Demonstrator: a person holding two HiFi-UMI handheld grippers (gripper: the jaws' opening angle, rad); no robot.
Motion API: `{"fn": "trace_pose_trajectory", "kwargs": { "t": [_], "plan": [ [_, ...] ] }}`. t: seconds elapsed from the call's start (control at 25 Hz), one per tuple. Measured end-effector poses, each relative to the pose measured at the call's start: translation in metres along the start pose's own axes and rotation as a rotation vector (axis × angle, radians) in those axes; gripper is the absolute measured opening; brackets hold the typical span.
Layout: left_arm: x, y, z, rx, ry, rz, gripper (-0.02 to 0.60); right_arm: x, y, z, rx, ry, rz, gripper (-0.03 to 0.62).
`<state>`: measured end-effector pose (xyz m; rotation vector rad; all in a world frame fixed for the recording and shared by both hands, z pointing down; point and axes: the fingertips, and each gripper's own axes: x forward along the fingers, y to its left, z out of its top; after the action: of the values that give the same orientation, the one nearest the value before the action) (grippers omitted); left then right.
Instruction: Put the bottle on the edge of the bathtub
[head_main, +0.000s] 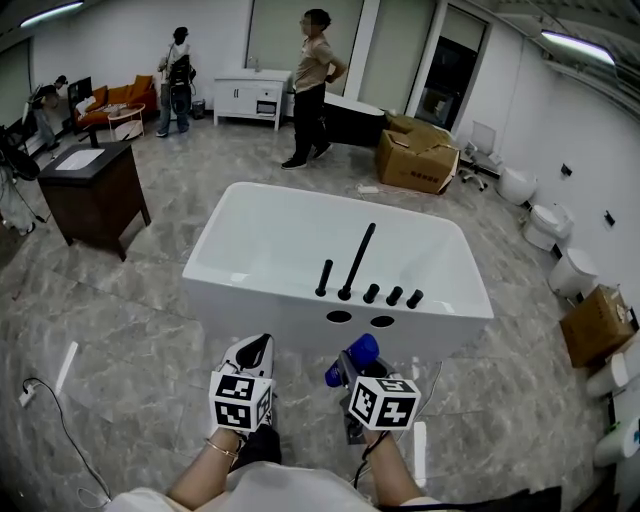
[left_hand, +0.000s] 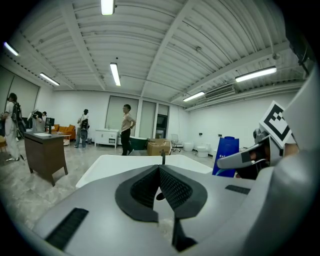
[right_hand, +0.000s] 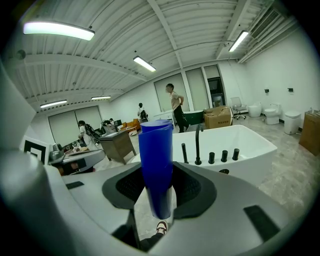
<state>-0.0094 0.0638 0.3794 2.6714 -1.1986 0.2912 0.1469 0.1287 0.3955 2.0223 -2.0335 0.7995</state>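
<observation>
A blue bottle (head_main: 362, 348) sits between the pads of my right gripper (head_main: 350, 364), which is shut on it. In the right gripper view the bottle (right_hand: 156, 160) stands upright between the jaws of the right gripper (right_hand: 157, 172), above the floor. The white bathtub (head_main: 230, 285) stands just ahead, its near rim carrying a black faucet (head_main: 358, 258) and several black knobs. My left gripper (head_main: 254, 348) hovers beside the right one, short of the tub, shut and holding nothing. In the left gripper view its pads (left_hand: 170, 187) meet, and the bottle (left_hand: 226, 155) shows at the right.
A dark wooden cabinet (head_main: 95, 190) stands left of the tub. Two people (head_main: 316, 85) (head_main: 177, 80) stand at the far end. A cardboard box (head_main: 418, 155) lies behind the tub, another (head_main: 598, 325) at the right by several toilets (head_main: 570, 270). A cable (head_main: 60, 420) crosses the floor.
</observation>
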Motion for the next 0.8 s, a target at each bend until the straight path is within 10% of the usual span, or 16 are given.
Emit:
{"fn": "trace_pose_trajectory", "kwargs": {
  "t": [0.8],
  "plan": [
    [0.097, 0.069, 0.031, 0.003, 0.015, -0.026, 0.011, 0.097, 0.000, 0.059, 0.023, -0.007, -0.006, 0.170]
  ]
}}
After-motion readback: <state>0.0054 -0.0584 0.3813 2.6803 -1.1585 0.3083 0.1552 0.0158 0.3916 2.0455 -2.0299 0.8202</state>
